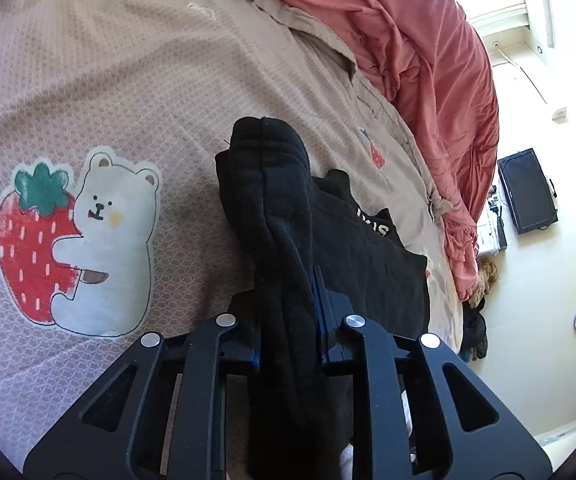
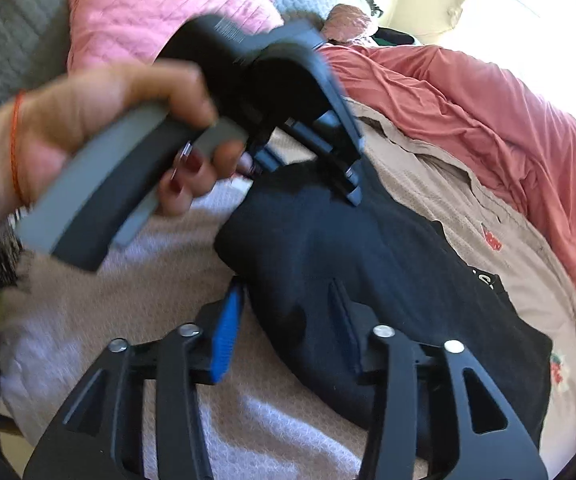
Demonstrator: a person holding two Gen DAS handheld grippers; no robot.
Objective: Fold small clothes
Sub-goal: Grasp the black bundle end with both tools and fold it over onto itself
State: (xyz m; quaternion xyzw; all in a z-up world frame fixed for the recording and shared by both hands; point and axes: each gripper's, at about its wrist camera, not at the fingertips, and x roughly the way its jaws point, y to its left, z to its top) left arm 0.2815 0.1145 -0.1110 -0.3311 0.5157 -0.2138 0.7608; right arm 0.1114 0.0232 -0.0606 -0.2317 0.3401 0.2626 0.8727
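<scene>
black garment (image 1: 351, 248) | bunched, white lettering | lying on beige bedspread (image 1: 108, 92)

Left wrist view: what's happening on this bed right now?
A person is folding small black clothes on a beige bedspread with a strawberry-bear print. The left hand-held gripper is shut on a bunched fold of the black garment, lifting it. In the right wrist view, the right hand-held gripper stands open over the same garment, its pads not pressing on the cloth.

My matt black plastic tongs (image 1: 288, 320) with shiny metal rivets (image 1: 355, 321) pinch a soft ribbed knit sock (image 1: 272, 216), over a dimpled woven beige bedcover (image 1: 128, 80) and a crumpled smooth coral quilt (image 1: 427, 60).
</scene>
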